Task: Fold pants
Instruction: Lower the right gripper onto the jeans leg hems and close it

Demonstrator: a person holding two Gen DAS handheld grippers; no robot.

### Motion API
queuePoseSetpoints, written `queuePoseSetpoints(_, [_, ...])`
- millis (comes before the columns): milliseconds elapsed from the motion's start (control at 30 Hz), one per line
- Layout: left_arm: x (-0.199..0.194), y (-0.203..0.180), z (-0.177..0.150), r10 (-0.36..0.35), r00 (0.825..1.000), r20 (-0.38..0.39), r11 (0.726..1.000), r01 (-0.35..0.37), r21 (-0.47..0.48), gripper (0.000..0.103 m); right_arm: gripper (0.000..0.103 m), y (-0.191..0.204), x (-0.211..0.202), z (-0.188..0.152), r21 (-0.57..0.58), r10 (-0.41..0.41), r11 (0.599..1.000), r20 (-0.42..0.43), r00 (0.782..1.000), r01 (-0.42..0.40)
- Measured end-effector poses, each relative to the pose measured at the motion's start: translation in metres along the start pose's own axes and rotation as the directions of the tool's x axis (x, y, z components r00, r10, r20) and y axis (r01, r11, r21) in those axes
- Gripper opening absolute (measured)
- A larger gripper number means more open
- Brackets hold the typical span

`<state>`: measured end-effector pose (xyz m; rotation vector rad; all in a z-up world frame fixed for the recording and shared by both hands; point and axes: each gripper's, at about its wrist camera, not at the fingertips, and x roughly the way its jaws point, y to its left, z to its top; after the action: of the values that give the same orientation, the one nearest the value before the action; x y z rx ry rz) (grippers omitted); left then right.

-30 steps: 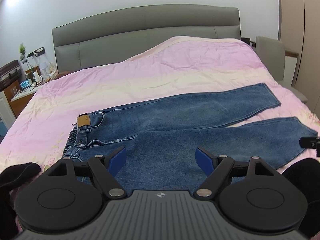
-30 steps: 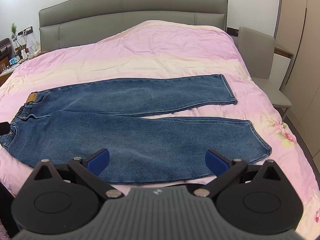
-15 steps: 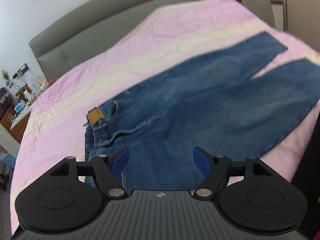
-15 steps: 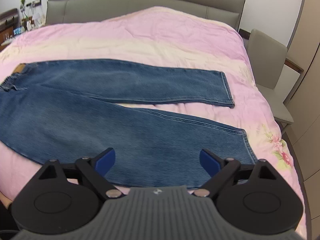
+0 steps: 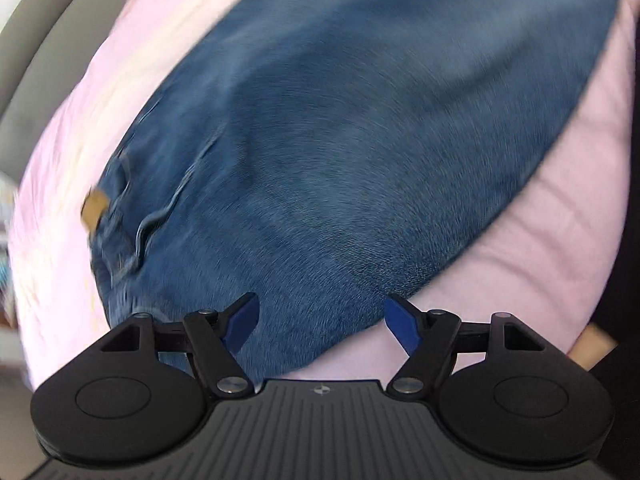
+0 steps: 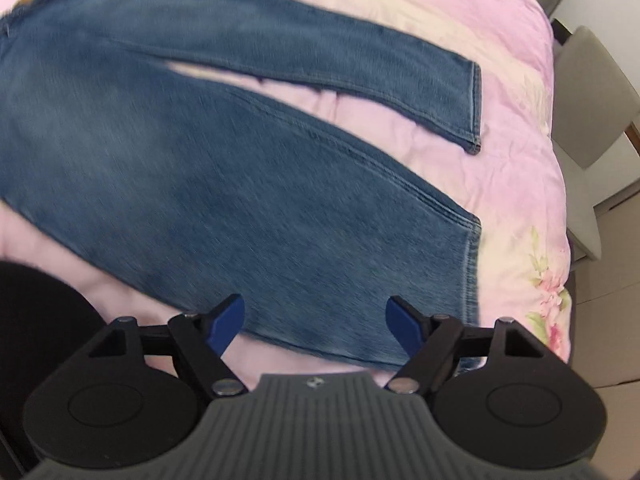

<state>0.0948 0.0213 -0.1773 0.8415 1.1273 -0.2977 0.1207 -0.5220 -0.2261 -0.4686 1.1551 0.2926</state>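
Blue jeans (image 5: 340, 152) lie flat on a pink quilt (image 5: 552, 248), waistband with a tan patch (image 5: 94, 206) at the left. My left gripper (image 5: 321, 322) hovers close above the near edge of the upper leg, near the waist; its jaws are closing, with nothing pressed between the blue pads. In the right wrist view both legs of the jeans (image 6: 248, 184) spread toward the right. My right gripper (image 6: 315, 320) hangs over the near leg's lower edge, just left of its hem (image 6: 470, 264); its jaws are closing too, pads apart and off the cloth.
The quilt (image 6: 516, 152) ends at the bed's right side, where a grey chair (image 6: 588, 92) stands. A grey headboard (image 5: 44, 40) shows at the upper left. A dark sleeve (image 6: 36, 312) sits at the right wrist view's lower left.
Both grippers have dropped toward the jeans and tilted downward, so the denim now fills each view. The jaws of both have narrowed a little. The jeans have not moved.
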Motion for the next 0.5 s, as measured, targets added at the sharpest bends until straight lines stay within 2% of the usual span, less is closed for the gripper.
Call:
queuePoseSetpoints(100, [0.013, -0.024, 0.007, 0.068, 0.998, -0.009, 0.987, -0.066, 0.148, 0.085, 0.075, -0.001, 0.01, -0.009, -0.067, -0.006, 0.998, -0.037, 0.999, 0.003])
queuePoseSetpoints(167, [0.019, -0.034, 0.01, 0.105, 0.995, -0.001, 0.975, -0.102, 0.195, 0.087, 0.075, 0.005, 0.017, -0.013, -0.131, -0.01, 0.991, -0.047, 0.999, 0.004])
queuePoseSetpoints(233, [0.025, -0.037, 0.012, 0.12, 0.993, 0.0, 0.974, -0.117, 0.196, 0.088, 0.081, 0.015, 0.023, -0.017, -0.195, -0.018, 0.981, -0.046, 0.999, 0.009])
queuePoseSetpoints(367, [0.032, -0.04, 0.014, 0.142, 0.99, -0.006, 0.973, -0.139, 0.184, 0.088, 0.082, 0.029, 0.034, -0.017, -0.234, -0.065, 0.97, 0.005, 0.998, 0.064])
queuePoseSetpoints(400, [0.031, -0.041, 0.014, 0.151, 0.989, -0.001, 0.971, -0.148, 0.188, 0.084, 0.082, 0.033, 0.038, -0.015, -0.238, -0.076, 0.968, 0.028, 0.997, 0.081])
queuePoseSetpoints(467, [0.027, -0.048, 0.015, 0.159, 0.987, 0.016, 0.967, -0.159, 0.201, 0.068, 0.076, 0.04, 0.037, -0.017, -0.256, -0.085, 0.962, 0.052, 0.995, 0.096])
queuePoseSetpoints(500, [0.025, -0.052, 0.015, 0.17, 0.985, 0.027, 0.963, -0.172, 0.206, 0.055, 0.065, 0.045, 0.035, -0.017, -0.271, -0.077, 0.958, 0.063, 0.995, 0.092])
